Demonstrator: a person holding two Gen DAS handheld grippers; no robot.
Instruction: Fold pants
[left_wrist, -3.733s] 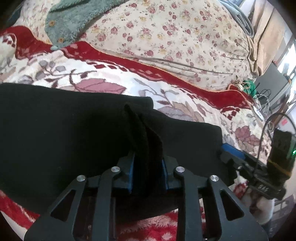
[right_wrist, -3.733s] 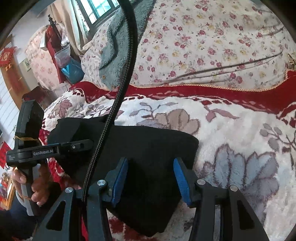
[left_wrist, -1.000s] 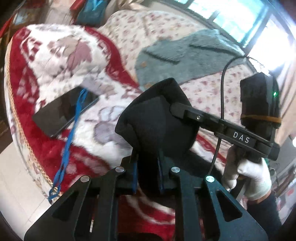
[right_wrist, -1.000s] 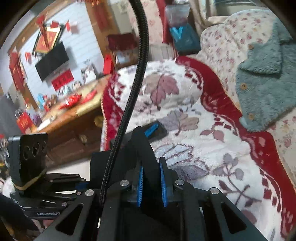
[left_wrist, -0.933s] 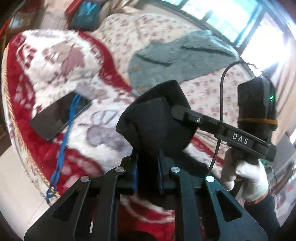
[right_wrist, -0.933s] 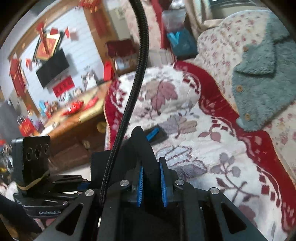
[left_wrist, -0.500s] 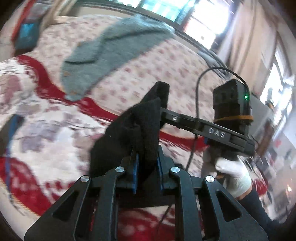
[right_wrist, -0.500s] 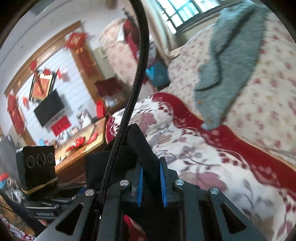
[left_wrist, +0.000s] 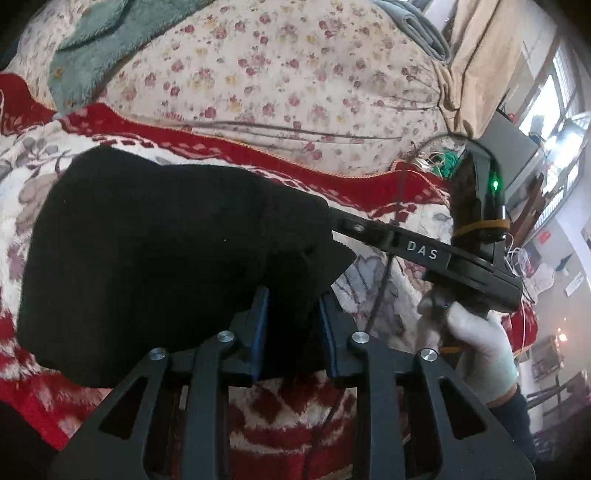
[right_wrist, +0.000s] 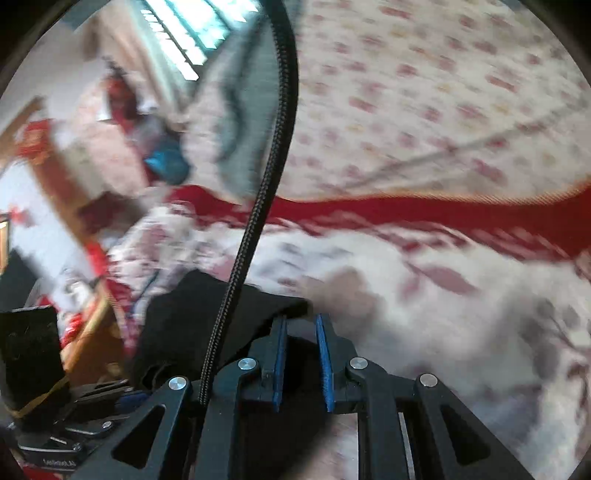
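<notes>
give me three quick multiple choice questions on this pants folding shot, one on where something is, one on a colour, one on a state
1. Where do the pants lie?
A. on a flowered blanket
B. on a wooden floor
C. in a basket

2. What colour are the pants?
A. grey
B. black
C. blue

3. What is the left gripper doing?
A. open over the blanket
B. shut on nothing
C. shut on the pants

Answers: 1 A, red and white blanket shows all around them; 2 B, the cloth is plain black; 3 C, black cloth fills the gap between its blue fingers.
</notes>
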